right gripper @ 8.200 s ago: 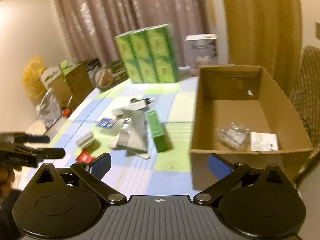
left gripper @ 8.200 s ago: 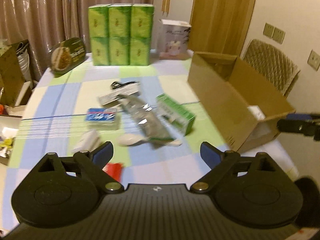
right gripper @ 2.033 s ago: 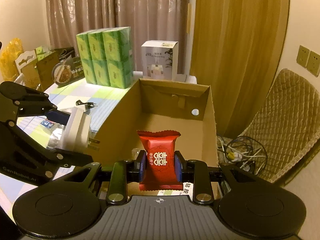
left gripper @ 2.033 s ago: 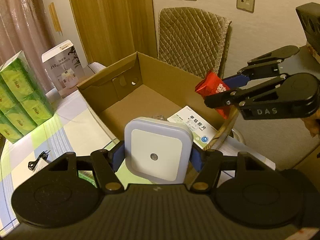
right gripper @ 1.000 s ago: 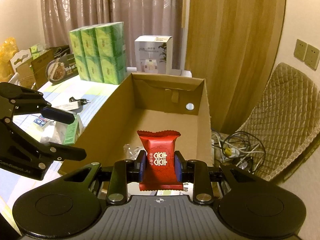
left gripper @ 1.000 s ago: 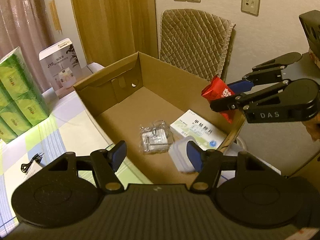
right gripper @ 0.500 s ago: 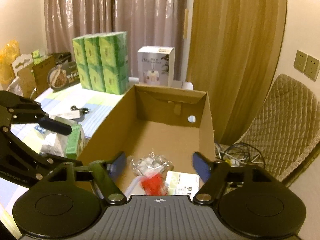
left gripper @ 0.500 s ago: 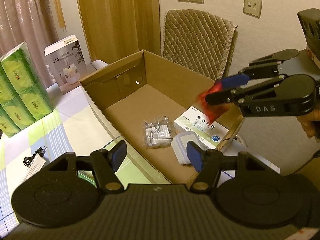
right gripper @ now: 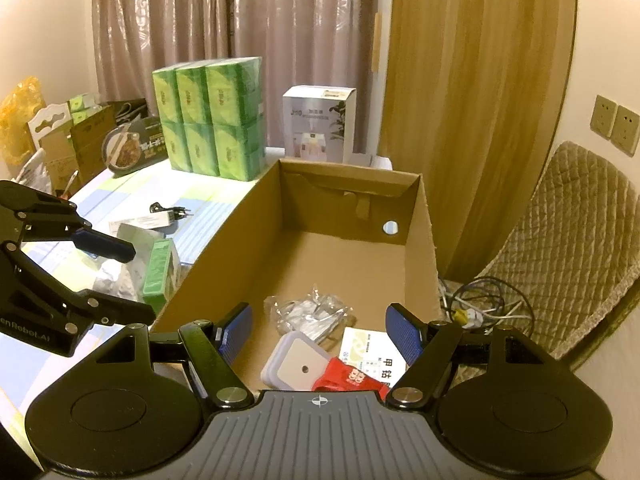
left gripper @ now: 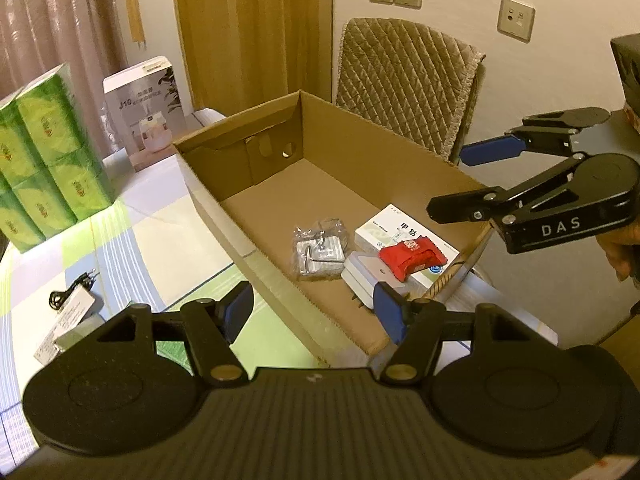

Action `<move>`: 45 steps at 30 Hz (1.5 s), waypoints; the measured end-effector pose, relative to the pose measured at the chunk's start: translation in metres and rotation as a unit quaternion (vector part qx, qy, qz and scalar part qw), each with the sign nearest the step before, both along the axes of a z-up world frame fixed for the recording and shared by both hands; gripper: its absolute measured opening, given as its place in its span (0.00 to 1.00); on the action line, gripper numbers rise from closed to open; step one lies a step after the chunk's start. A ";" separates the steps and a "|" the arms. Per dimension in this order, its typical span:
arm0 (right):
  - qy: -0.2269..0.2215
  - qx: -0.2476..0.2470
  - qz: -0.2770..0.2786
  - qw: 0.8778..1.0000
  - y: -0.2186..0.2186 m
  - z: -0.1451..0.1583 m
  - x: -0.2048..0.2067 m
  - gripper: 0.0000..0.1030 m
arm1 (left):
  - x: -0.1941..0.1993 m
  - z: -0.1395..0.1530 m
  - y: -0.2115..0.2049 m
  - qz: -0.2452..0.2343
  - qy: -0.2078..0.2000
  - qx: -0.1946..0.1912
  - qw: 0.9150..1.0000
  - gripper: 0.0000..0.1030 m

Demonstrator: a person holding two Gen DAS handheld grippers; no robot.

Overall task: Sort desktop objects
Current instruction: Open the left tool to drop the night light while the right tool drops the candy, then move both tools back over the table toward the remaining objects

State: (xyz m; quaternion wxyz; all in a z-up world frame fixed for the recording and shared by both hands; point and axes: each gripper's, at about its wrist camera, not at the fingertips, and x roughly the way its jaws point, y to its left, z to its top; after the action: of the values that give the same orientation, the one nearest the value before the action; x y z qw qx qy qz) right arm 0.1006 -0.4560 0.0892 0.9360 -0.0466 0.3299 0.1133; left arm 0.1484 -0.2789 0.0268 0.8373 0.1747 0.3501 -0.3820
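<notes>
- Right wrist view: cardboard box [right gripper: 420, 216] fills the middle of the frame, open at the top, its four walls upright; far wall has a round hole.
- Bare cardboard floor runs from the far wall down to mid-box; the contents crowd the near end at lower centre.
- Near end holds a clear plastic bag [right gripper: 316, 314], a white square night light [right gripper: 298, 364], a red snack packet [right gripper: 350, 376] and a white medicine box [right gripper: 374, 354].
- Red snack packet lies tilted, resting partly on the night light and the medicine box.
- Right gripper [right gripper: 318, 334] sits above the near end of the box, jaws spread apart, nothing between the blue pads.
- Left wrist view: left gripper [left gripper: 312, 312] hangs over the box's near long wall at lower centre, jaws apart and empty.
- Same view, right edge: the other gripper reaches in over the far side wall, clear of the contents.
- Table [left gripper: 160, 236] to the left of the box carries a small black cable [left gripper: 70, 288] and green tissue packs [left gripper: 44, 168] in the upper left, well apart from the box.
- A quilted chair [left gripper: 408, 84] stands just behind the box at top centre.
</notes>
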 end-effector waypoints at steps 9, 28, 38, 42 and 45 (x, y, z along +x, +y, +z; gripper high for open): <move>0.000 -0.003 0.014 1.000 0.017 0.002 -0.009 0.69 | -0.003 0.005 0.033 0.031 0.006 -0.014 0.999 0.63; 0.001 -0.009 0.059 0.998 0.071 0.005 -0.026 0.69 | -0.001 0.009 0.161 0.156 0.032 -0.062 0.985 0.77; 0.003 0.001 0.095 0.996 0.117 0.001 -0.030 0.69 | -0.007 0.002 0.245 0.234 0.030 -0.068 0.969 0.82; 0.005 0.004 0.110 0.994 0.139 -0.001 -0.028 0.69 | -0.008 -0.001 0.270 0.257 0.030 -0.070 0.963 0.83; 0.008 0.007 0.119 0.993 0.153 -0.004 -0.027 0.69 | -0.009 -0.002 0.280 0.264 0.027 -0.072 0.961 0.83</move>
State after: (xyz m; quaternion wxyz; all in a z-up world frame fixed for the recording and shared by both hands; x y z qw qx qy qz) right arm 0.0738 -0.3028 0.0850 0.9136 -0.0782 0.3284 0.2267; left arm 0.1393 0.0016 0.0250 0.9089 0.0049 0.3781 -0.1757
